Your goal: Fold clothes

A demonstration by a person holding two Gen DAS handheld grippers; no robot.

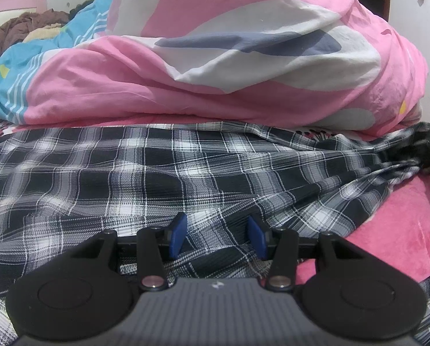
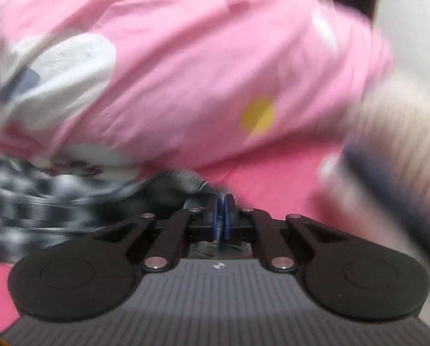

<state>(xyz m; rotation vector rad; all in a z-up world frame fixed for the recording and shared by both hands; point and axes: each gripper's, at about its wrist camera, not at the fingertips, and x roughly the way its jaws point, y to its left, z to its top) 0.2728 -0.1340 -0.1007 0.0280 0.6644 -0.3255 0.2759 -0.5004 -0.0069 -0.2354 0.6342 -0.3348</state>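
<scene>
Mostly blurred right view: right gripper [image 2: 220, 216] pinches edge of black-and-white plaid cotton garment [image 1: 163, 173] (spread on pink bedsheet [image 1: 402, 225]); left gripper [image 1: 216, 238] half-open over it, pads clear; far hem hidden under pink quilt [image 1: 215, 72].

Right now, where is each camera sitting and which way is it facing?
Left wrist: on the left gripper, angled down over the plaid shirt toward the pink quilt; blue fingers apart over the fabric.
Right wrist: on the right gripper, blurred, facing the pink quilt; closed on a plaid shirt edge.
Shared: quilt, shirt, pink bedsheet.
</scene>
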